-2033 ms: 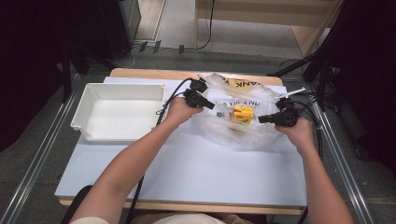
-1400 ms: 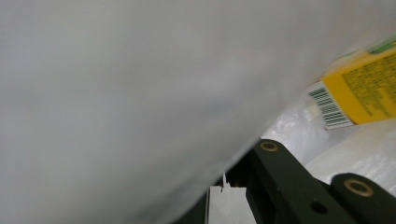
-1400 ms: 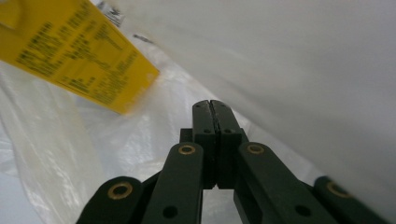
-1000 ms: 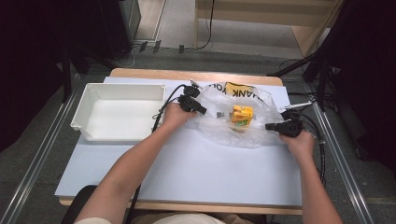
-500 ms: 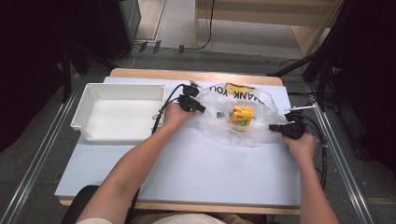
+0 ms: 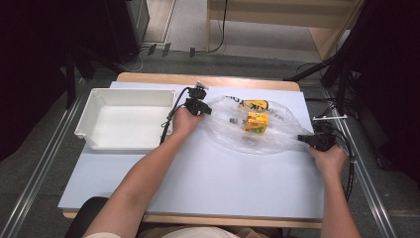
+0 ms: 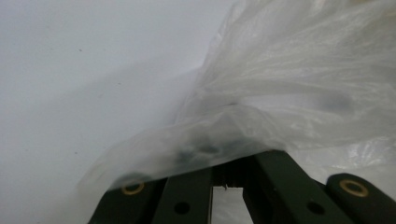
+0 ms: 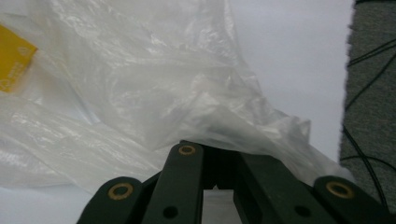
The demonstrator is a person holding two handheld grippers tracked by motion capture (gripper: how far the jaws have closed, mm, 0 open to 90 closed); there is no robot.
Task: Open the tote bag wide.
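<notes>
You clamped left gripper (image 6: 202,106) and right gripper (image 6: 308,141) on clear crinkled plastic bag (image 6: 257,130), stretched mid-table | yellow carton (image 6: 256,122) inside | empty white rectangular tray (image 6: 124,124) left, apart

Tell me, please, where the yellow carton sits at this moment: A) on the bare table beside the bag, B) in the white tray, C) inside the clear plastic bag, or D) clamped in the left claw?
C: the yellow carton shows through the film of the clear plastic bag, which the left claw and right claw pinch at opposite ends; the white tray holds nothing.
</notes>
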